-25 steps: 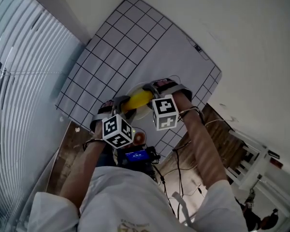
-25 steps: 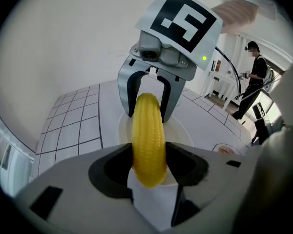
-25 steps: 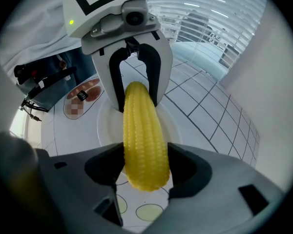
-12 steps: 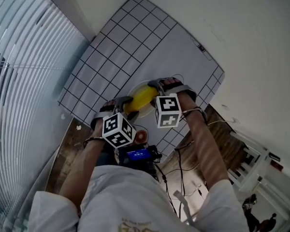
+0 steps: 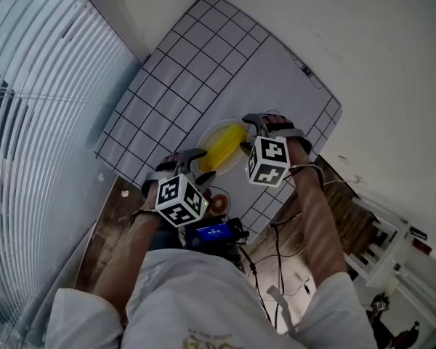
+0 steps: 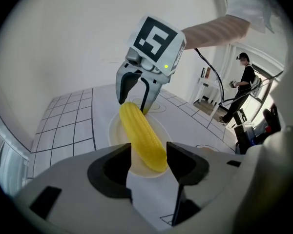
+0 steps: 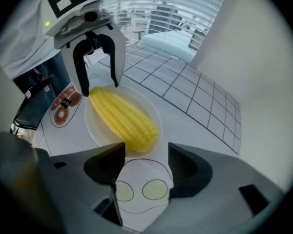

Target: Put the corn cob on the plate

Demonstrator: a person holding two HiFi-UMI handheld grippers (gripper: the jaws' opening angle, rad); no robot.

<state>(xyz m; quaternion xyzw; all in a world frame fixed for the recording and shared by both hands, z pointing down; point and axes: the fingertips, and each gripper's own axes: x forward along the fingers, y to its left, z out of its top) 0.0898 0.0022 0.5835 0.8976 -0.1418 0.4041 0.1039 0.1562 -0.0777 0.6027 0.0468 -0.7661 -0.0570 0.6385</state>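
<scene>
Yellow ridged corn cob (image 5: 225, 145) lies on its side on the round pale plate (image 5: 206, 138), just below the centre of the head view. Its long axis runs from lower left to upper right. The cob fills most of the plate and stays inside the rim.

The plate sits on a white mat with black grid lines (image 5: 174, 78), close to the mat's lower edge. In the right gripper view a printed doughnut picture (image 7: 63, 110) lies on the mat just left of the plate. A drawn outline with two pale ovals (image 7: 136, 189) shows just below the plate.

The right gripper (image 6: 133, 105) hangs at the cob's upper right end with its jaws wide apart. They have just been closing a little. Only the drawn outline shows between them in its own view, with the cob's end just beyond.

The left gripper (image 7: 100, 87) is at the cob's lower left end, jaws also apart. I think its pads are clear of the cob, though the wide lens makes that gap hard to judge.

White window blinds (image 5: 36, 122) fill the left of the head view.
</scene>
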